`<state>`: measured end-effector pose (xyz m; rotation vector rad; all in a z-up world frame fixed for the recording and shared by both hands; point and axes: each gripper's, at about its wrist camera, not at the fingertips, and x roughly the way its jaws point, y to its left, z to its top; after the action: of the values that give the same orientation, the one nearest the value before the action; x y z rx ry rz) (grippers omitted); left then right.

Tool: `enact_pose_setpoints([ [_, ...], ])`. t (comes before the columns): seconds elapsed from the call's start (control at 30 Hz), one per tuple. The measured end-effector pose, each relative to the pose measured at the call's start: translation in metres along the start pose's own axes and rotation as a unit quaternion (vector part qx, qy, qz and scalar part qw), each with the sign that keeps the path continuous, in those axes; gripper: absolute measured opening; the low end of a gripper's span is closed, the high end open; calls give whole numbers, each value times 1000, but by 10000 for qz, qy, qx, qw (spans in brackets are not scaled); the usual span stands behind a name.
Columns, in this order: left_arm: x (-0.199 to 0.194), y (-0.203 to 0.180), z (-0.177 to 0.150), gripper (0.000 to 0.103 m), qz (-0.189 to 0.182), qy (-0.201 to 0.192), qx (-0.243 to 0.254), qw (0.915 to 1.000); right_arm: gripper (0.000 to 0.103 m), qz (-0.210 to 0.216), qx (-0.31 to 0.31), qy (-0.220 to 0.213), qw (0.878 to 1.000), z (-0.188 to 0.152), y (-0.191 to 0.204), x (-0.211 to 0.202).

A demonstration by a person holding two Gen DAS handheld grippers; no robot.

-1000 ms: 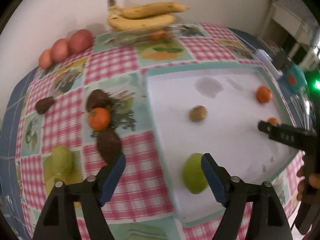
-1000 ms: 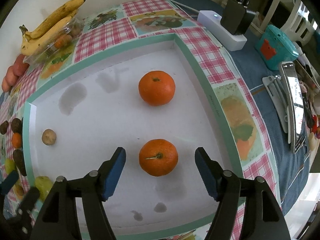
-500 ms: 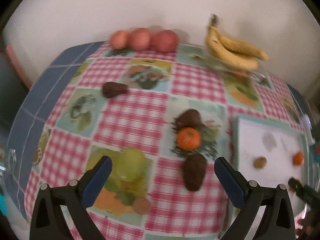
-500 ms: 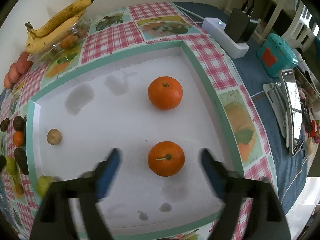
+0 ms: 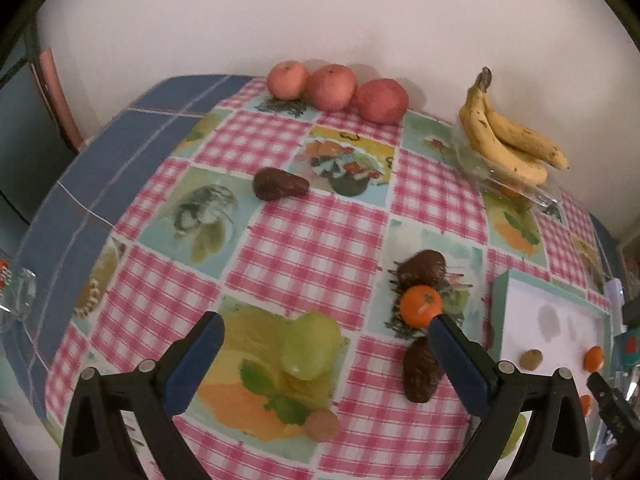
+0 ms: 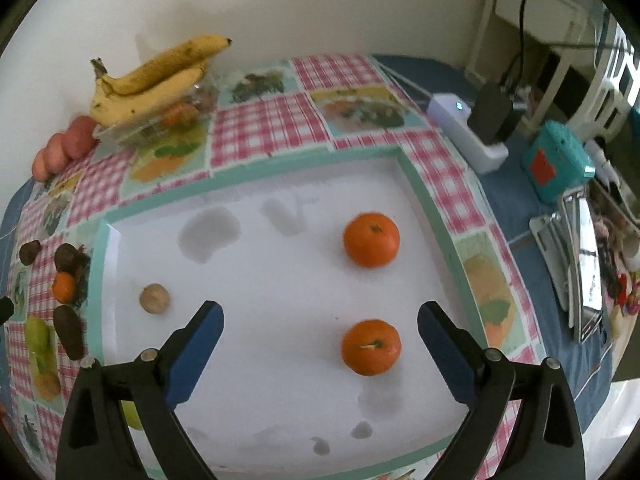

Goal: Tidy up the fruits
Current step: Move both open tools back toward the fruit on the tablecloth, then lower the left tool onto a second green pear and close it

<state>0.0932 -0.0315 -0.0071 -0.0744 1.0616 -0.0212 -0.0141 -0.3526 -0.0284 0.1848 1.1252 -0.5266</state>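
The step in hand looks like fetching the next fruit for the white tray [image 6: 424,200]; two oranges are already in it, one farther back [image 6: 371,239] and one nearer [image 6: 371,346], along with a small brown fruit [image 6: 154,298] near the tray's left wall; the rest lie out on the checked tablecloth [image 5: 304,240]. The left gripper [image 5: 326,334] hangs over that cloth with its fingers spread as wide as they go and nothing between the pads; a green pear [image 5: 310,344] lies in the gap below them, untouched, and a dark brown fruit [image 5: 420,370] and a third orange [image 5: 421,306] sit just beside the right finger [image 5: 460,354]. The right gripper [image 6: 320,320] hovers over the tray, equally wide and empty; the nearer orange rests on the tray floor between its fingers, apart from both pads (set down, by the look of it, rather than about to be lifted). The next move probably calls for the left gripper to come down squarely over the pear, close on its widest part without nudging the dark fruit alongside, then carry it across to the tray; three red apples [image 5: 334,88] and the bananas [image 5: 508,140] by the wall remain for later.
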Motion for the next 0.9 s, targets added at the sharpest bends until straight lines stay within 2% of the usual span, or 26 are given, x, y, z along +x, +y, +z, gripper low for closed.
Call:
enact_pose_setpoints([
  [0.13, -11, 9, 10, 103, 478, -363, 223, 9979, 98, 107, -63, -110, 9999, 0, 9, -6],
  [0.23, -17, 23, 18, 103, 673, -504, 60, 9964, 98, 237, -192, -95, 9995, 2, 21, -9],
  [0.3, -17, 34, 23, 103, 657, -476, -159, 9966, 98, 374, -255, -121, 9989, 3, 29, -12],
  [0.43, -15, 56, 27, 103, 377, -286, -690, 9965, 98, 717, -406, -254, 9963, 3, 51, -21],
  [0.63, -10, 82, 31, 103, 197, 6, -1120, 9935, 98, 1193, -746, -460, 9890, 2, 89, -38],
  [0.7, -11, 85, 30, 103, 275, -67, -1050, 9941, 98, 1301, -876, -480, 9865, 1, 104, -42],
  [0.83, -7, 83, 27, 103, 530, -190, -598, 9966, 98, 1434, -1088, -407, 9828, -3, 130, -46],
  [0.9, -3, 82, 26, 103, 523, -169, -501, 9972, 98, 1455, -1207, -379, 9812, -5, 143, -47],
])
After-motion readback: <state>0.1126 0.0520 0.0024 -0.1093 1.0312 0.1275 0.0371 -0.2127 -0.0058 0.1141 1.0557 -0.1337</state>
